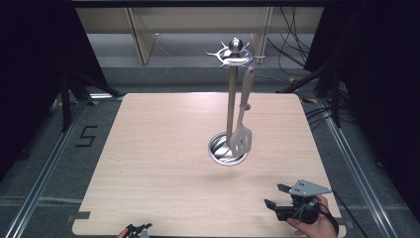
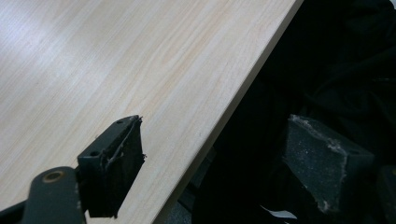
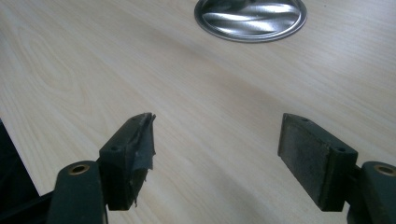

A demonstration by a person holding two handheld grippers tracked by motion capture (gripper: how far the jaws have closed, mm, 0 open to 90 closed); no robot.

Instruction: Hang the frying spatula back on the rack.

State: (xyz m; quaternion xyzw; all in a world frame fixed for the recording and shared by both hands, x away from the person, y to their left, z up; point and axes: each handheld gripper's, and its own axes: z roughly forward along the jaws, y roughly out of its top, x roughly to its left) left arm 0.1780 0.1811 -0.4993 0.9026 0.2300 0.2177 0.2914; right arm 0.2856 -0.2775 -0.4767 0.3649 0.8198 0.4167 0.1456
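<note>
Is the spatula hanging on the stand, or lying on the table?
Hanging. The spatula hangs from the stand's top ring, beside the pole, blade near the round base.

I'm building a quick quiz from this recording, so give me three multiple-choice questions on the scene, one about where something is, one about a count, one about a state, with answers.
1. Where does the utensil stand sit?
A. near the middle of the table
B. on the floor left of the table
C. at the table's near left corner

2. How many utensils hang from the stand?
A. none
B. one
C. three

3. How do the right tongs stand?
A. shut on the spatula
B. shut on nothing
C. open, holding nothing

Answers:
1. A, its round metal base rests around the centre of the wooden table.
2. B, a single slotted spatula hangs from the top ring.
3. C, the right gripper view shows a wide gap between the jaws with bare tabletop between them.
</note>
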